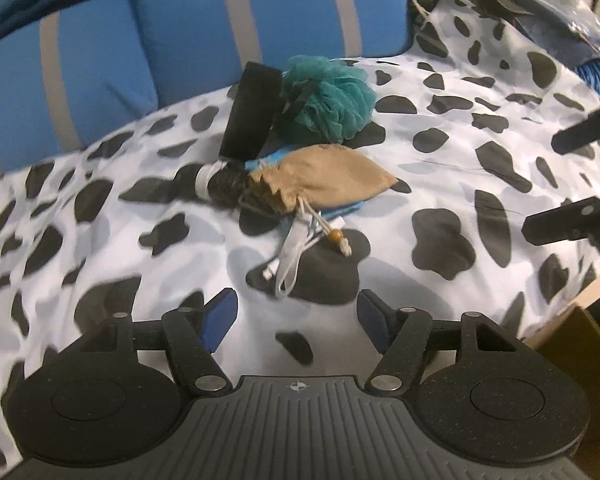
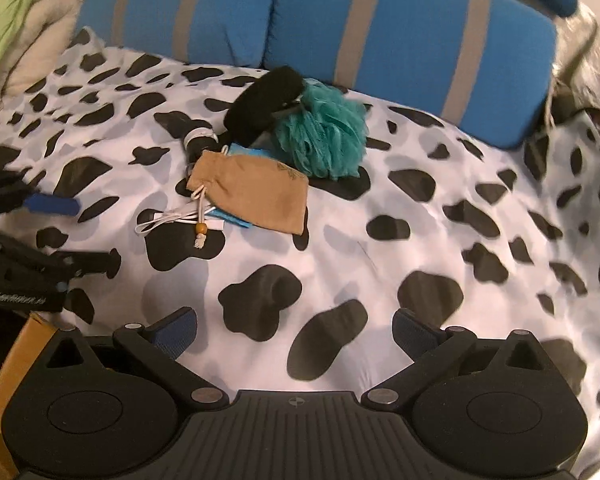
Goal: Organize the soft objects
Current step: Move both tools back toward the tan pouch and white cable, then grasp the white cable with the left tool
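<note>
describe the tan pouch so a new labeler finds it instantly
On the cow-print bedspread, in front of the blue striped cushions, lies a small pile. The pouch is at its near edge, below the teal loofah. It is the only tan item, a flat drawstring bag with a beaded cord.

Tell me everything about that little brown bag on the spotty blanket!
The tan drawstring pouch looks like soft suede-like cloth. It lies flat on its side on the cow-print blanket, its gathered mouth pulled shut by a pale cord with a wooden bead. It rests on something flat and blue, beside the teal bath pouf. Neither gripper touches it.
</note>
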### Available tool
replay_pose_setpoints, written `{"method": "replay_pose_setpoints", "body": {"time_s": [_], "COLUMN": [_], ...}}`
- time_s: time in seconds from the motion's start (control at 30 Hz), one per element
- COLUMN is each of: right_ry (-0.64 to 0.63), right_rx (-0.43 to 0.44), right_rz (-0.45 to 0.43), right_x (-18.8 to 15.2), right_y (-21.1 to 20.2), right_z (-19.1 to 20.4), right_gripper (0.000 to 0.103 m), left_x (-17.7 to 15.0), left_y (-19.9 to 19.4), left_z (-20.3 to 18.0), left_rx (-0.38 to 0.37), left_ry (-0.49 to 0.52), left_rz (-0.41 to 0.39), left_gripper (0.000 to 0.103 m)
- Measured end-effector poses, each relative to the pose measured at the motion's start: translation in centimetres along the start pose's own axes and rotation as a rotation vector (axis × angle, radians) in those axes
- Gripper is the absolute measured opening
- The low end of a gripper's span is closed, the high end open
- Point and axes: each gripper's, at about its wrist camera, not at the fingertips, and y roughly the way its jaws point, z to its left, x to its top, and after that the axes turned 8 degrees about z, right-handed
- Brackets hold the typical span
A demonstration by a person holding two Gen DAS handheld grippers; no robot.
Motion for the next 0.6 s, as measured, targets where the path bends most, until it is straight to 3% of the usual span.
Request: {"method": "replay_pose_setpoints", "body": {"time_s": [0.1,0.17,0.23,0.5,0.6], "right_ry": [0.011,0.001,-0.01,0.038,0.065], "right_rx": [0.029,0.037,0.045,0.109,0.122], "right_rz": [0.003,0.0,0.005,0.021,0.029], "right_x": [0.5,0.6,0.9,1.5,1.7], "right_y": [0.5,0.7,0.9,1.3,1.5], "right_z": [-0.5,-0.6,-0.7,-1.8,-2.3], "right_gripper": [0.103,0.103,0.103,0.103,0.103], "left_x": [0.4,0.6,0.8,1.6,1.7], "left_y": [1.7,2.7,3.6,6.3,6.8], "left_z": [-0.5,-0.8,-1.0,-1.1,-1.1], "left_rx": [0.029,0.044,0.063,0.122,0.122], "left_ry": [0.067,0.098,0.126,0.172,0.167], "left_rz": [-0.002,0.002,0.009,0.04,0.046], "left_gripper": [0.055,0.054,0.042,0.019,0.017]}}
